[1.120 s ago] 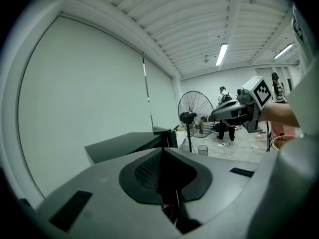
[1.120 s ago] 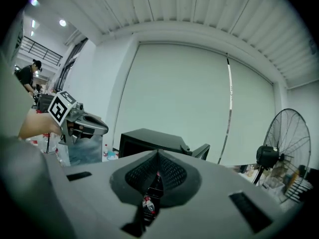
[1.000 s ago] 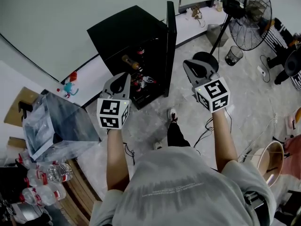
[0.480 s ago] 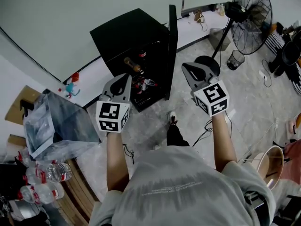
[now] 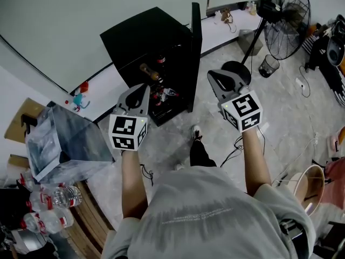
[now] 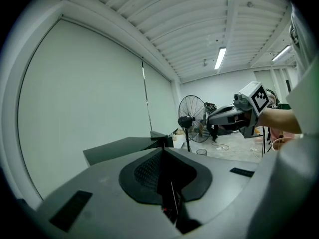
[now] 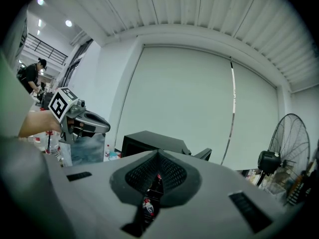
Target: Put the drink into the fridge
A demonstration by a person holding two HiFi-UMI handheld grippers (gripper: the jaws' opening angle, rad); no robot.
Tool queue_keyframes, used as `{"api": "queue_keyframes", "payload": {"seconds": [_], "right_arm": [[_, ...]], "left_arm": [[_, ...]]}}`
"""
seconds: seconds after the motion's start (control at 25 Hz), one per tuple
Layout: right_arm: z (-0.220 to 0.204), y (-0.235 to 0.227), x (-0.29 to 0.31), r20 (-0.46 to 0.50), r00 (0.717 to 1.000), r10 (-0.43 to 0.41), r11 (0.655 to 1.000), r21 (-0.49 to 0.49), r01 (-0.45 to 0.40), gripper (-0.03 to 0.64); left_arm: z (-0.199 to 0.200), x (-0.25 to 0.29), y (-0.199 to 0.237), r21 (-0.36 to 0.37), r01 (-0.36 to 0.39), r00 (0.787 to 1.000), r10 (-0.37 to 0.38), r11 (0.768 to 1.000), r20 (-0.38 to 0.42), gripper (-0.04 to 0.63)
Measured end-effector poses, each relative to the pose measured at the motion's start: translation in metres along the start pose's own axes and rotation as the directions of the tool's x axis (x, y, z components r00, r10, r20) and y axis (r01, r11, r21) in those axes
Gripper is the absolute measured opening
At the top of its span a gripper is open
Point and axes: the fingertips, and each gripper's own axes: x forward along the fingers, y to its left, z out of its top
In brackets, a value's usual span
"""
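Note:
A black fridge (image 5: pixel 144 36) stands on the floor against the wall with its door (image 5: pixel 196 47) swung open. Several bottles (image 5: pixel 151 73) lie and stand on its shelves. I hold both grippers at chest height in front of it. My left gripper (image 5: pixel 141 89) points at the open shelves, its jaws together with nothing between them. My right gripper (image 5: pixel 216 77) hangs just right of the door edge, jaws also together and empty. In the right gripper view the fridge (image 7: pixel 149 141) shows over the closed pads (image 7: pixel 169 171), and the left gripper (image 7: pixel 87 123) is at the left.
A clear plastic bag (image 5: pixel 64 139) sits on a wooden table (image 5: pixel 91 215) at my left, with several water bottles (image 5: pixel 54 198) beside it. A standing fan (image 5: pixel 285 15), a small bin (image 5: pixel 268 63) and floor cables (image 5: pixel 237 144) are at the right.
Hardly anything differs. Both grippers keep their places before the fridge; only the head view has shifted a little.

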Motion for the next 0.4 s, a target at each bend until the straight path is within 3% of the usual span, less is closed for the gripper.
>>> {"api": "queue_keyframes", "payload": {"seconds": [0.4], "right_arm": [[-0.0008, 0.0012, 0.0026, -0.003, 1.0, -0.006, 1.0, -0.007, 0.006, 0.0]], "left_arm": [[-0.0052, 0.0011, 0.0031, -0.006, 0.002, 1.0, -0.003, 1.0, -0.006, 0.015]]}}
